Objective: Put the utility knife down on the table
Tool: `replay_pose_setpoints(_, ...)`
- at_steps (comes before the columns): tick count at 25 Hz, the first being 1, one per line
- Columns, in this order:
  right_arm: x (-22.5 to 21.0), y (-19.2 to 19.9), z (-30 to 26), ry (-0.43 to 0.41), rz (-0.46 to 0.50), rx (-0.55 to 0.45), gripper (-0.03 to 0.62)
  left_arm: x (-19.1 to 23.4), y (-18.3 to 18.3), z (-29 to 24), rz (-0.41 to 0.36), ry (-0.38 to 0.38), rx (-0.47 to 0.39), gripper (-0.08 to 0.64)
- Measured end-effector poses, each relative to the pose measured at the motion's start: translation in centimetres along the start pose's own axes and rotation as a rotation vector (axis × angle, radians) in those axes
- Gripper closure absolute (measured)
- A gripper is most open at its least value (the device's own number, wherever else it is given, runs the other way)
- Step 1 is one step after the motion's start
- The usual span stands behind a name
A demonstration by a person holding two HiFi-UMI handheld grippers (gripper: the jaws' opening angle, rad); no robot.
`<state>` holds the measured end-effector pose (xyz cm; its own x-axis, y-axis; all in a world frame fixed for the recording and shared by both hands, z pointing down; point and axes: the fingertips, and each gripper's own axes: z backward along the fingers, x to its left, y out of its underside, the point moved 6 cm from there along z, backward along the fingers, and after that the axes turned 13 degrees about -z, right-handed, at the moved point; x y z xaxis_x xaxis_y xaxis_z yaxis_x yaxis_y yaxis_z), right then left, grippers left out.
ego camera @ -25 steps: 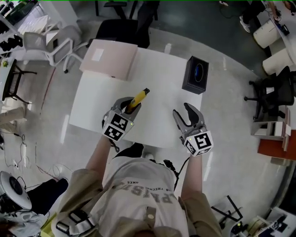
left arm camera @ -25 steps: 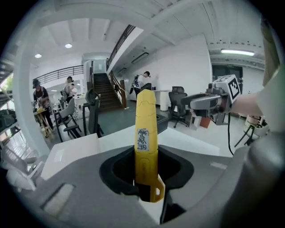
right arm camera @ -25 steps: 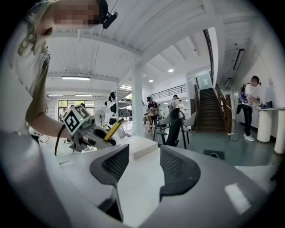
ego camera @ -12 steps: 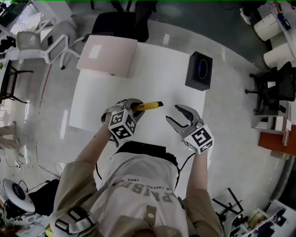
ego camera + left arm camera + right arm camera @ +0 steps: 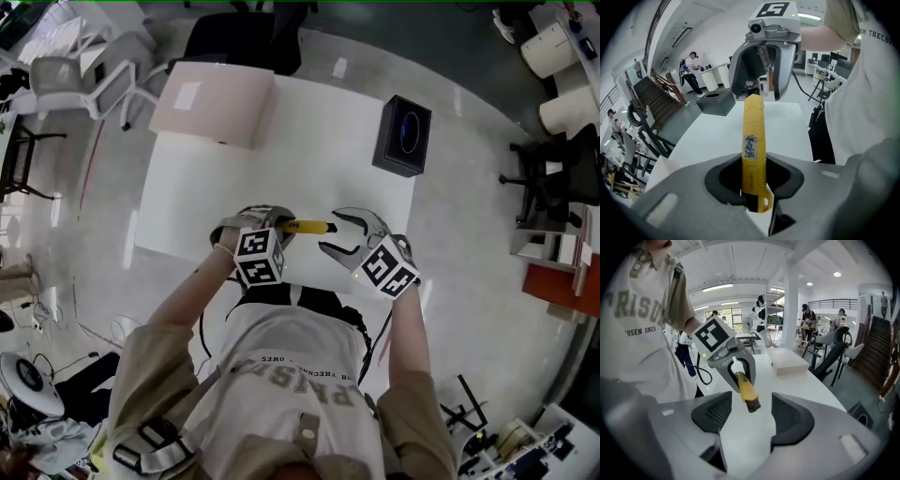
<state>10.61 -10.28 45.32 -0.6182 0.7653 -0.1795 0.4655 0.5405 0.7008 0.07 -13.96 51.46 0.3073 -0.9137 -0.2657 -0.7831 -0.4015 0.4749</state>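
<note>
The fingers of the left gripper (image 5: 757, 197) clench the yellow utility knife (image 5: 752, 136). Its tip pokes, untouched, between the released fingers of the right gripper (image 5: 750, 423), which have just been opening.

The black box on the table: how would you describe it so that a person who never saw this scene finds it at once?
Find the white table in the middle of the head view. The black box stands near its far right corner. Unlike the flat pale pink box at the far left corner, it is dark, cube-like, with a bluish oval on top.
</note>
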Motion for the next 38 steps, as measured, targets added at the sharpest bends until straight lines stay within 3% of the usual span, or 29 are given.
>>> replay_pose_setpoints(10,0.3,3.1,-3.2,-0.131,0.123,0.204,0.348,-1.2,-1.4,-2.9,-0.064,0.020,0.072,0.454)
replay_pose_setpoints(16,0.4,4.0,-4.7,-0.172,0.173,0.254,0.380,-2.0,-0.8,-4.0,-0.046,0.045,0.123,0.454)
replay_pose_setpoints(38,1.6,7.0,-8.2,-0.177,0.293,0.370,0.456,-4.6,-0.3,-6.0,-0.018,0.047,0.219,0.454)
